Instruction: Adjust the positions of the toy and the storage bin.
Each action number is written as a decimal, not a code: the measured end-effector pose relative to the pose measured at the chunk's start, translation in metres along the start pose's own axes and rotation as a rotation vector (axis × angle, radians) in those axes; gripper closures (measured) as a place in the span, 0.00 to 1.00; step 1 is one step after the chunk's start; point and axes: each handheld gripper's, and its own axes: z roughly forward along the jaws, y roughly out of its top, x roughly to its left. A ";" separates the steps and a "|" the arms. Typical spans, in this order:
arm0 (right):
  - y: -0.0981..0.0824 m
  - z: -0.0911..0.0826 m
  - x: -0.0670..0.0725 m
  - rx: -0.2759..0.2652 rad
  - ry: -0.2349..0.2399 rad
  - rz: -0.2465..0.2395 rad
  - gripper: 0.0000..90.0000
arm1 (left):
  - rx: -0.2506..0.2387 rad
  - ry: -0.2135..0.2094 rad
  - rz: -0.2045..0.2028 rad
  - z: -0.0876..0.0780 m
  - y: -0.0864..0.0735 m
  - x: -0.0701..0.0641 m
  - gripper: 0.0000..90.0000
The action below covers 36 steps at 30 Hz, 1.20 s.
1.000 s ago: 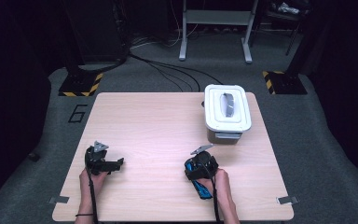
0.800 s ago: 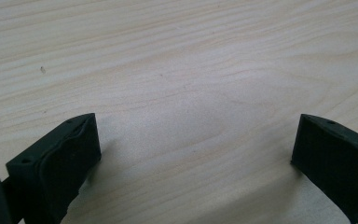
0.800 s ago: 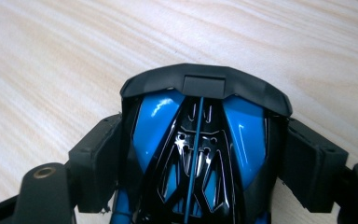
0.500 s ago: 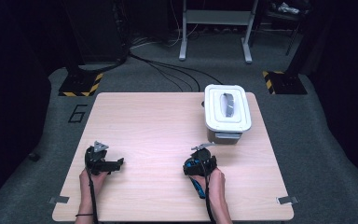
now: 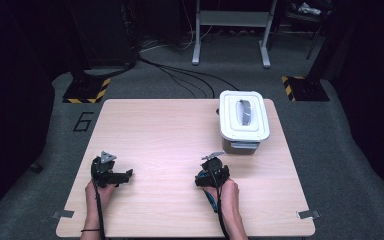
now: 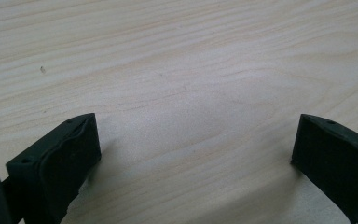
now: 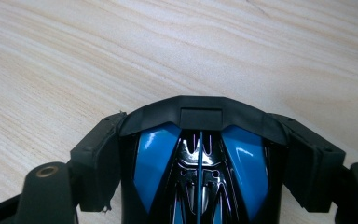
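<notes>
My right gripper [image 7: 206, 136] is shut on a glossy blue and black toy car [image 7: 153, 161], one jaw pressed against each of its sides, just above the wooden table [image 5: 170, 130]. From above, the right gripper [image 5: 211, 175] sits near the table's front middle, a strip of the blue toy car [image 5: 210, 198] showing under the hand. My left gripper [image 5: 124, 176] rests at the front left, pointing right. In its own view the left gripper [image 6: 198, 140] stands open, jaws wide apart over bare wood with nothing between them.
A white lidded box [image 5: 244, 120] with a grey handle on top stands at the table's back right. Cables, metal stand legs and hazard-striped plates lie on the floor beyond the table's far edge.
The right gripper and its hand have shifted slightly forward and left, and less of the blue toy shows beneath the hand. The left gripper has stayed where it was.
</notes>
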 end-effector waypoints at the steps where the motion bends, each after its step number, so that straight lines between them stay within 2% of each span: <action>1: 0.000 0.000 0.000 -0.001 0.000 -0.003 0.26 | -0.001 0.000 0.000 0.000 0.000 0.000 0.01; 5: -0.001 0.000 0.000 -0.006 0.003 -0.019 0.27 | -0.001 0.000 0.000 0.000 0.000 0.000 0.01; 9: -0.005 -0.003 -0.003 -0.038 0.033 -0.018 0.27 | 0.001 -0.002 0.000 0.000 0.000 0.000 0.01; 14: -0.010 -0.016 -0.009 -0.109 0.079 -0.011 0.27 | 0.000 0.001 0.001 0.000 0.000 0.000 0.01; 15: -0.010 -0.016 -0.009 -0.109 0.079 -0.011 0.27 | 0.000 0.001 0.001 0.000 0.000 0.000 0.01; 17: -0.014 -0.026 -0.014 -0.151 0.091 0.009 0.27 | 0.002 -0.001 0.001 0.000 0.000 0.000 0.01; 21: -0.019 -0.035 -0.021 -0.192 0.090 0.011 0.27 | 0.002 -0.001 0.001 0.000 0.000 0.000 0.01; 22: -0.021 -0.042 -0.024 -0.216 0.095 0.030 0.27 | -0.001 0.001 0.000 0.000 0.000 0.000 0.01; 25: -0.023 -0.047 -0.027 -0.239 0.095 0.034 0.27 | -0.001 0.001 0.000 0.000 0.000 0.000 0.01; 29: -0.026 -0.065 -0.031 -0.291 0.081 0.047 0.27 | 0.000 0.001 0.001 0.000 0.000 0.000 0.01; 36: -0.028 -0.082 -0.037 -0.307 0.043 0.031 0.27 | -0.001 0.000 0.000 0.000 0.000 0.000 0.01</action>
